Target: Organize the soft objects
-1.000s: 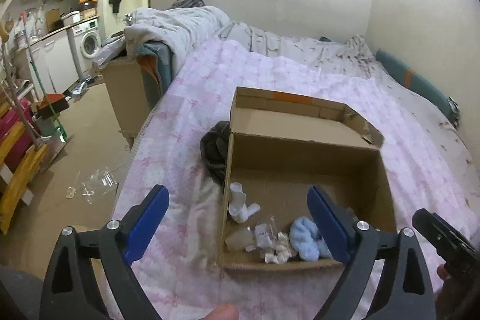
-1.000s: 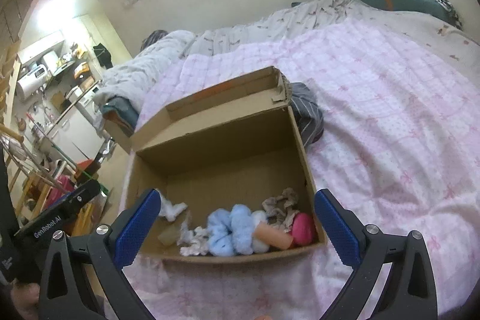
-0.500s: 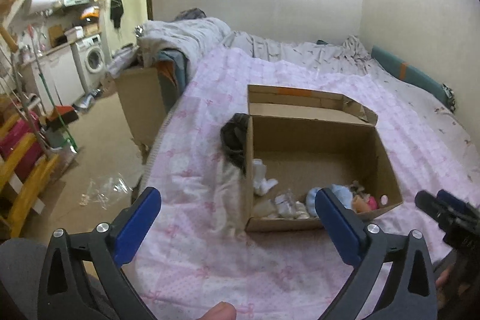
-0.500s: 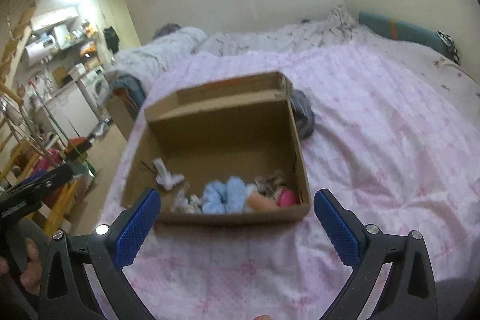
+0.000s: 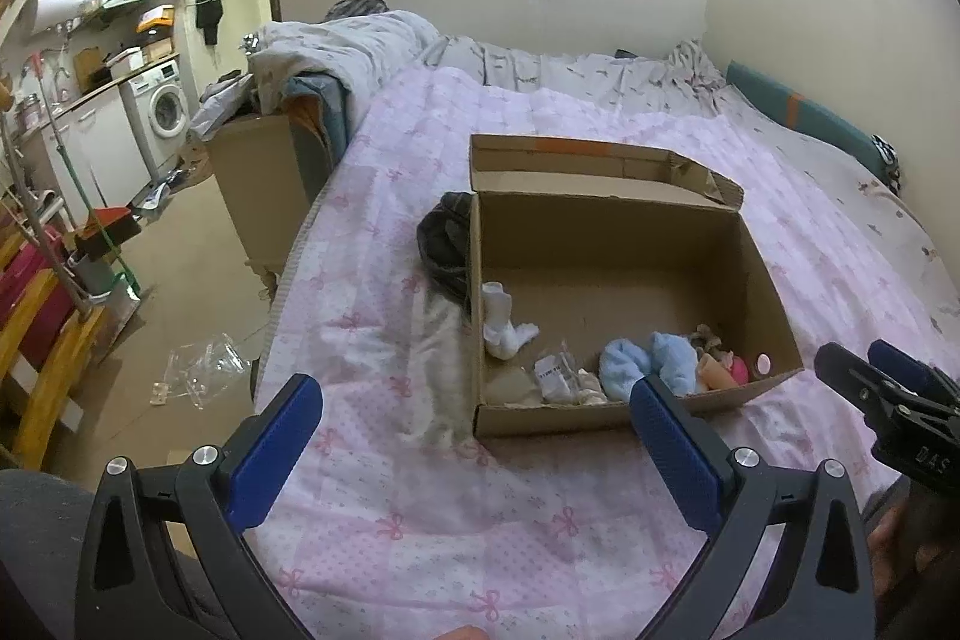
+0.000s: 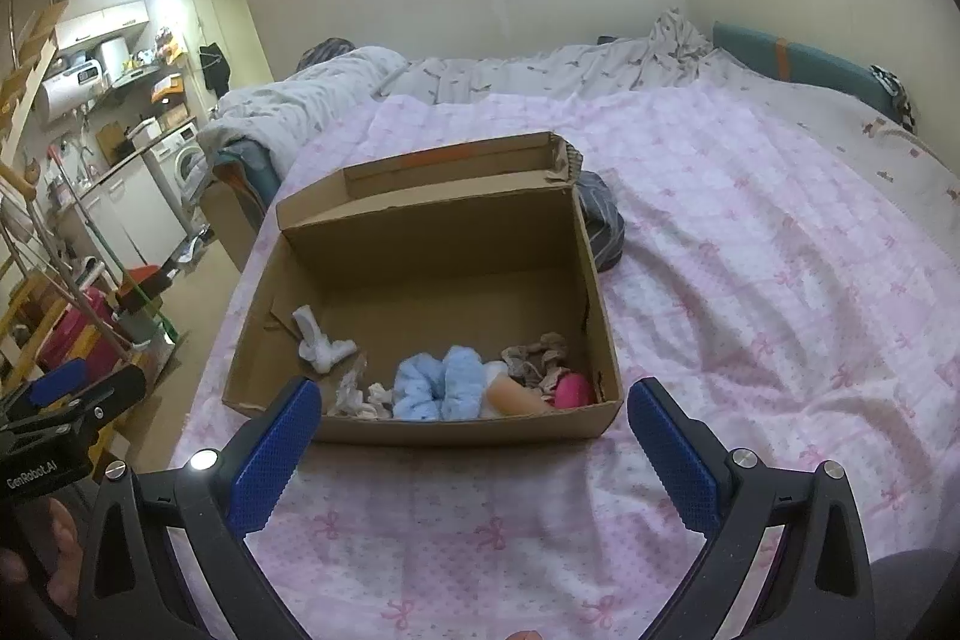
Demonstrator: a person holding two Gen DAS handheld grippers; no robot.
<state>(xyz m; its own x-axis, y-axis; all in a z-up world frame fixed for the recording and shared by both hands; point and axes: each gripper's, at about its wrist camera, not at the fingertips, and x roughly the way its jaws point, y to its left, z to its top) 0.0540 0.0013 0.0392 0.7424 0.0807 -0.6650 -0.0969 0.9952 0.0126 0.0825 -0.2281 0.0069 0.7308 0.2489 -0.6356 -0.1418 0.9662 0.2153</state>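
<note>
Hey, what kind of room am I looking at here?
Probably a small studio flat, bedroom and kitchen in one. A wide bed with a pink quilt fills most of it, and a washing machine sits under a kitchen counter at the left.

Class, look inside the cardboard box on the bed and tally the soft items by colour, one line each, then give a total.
White socks: 1
Light blue scrunchies: 1
Pink balls: 1
Beige patterned cloths: 1
Whitish crumpled pieces: 1
Total: 5
</note>
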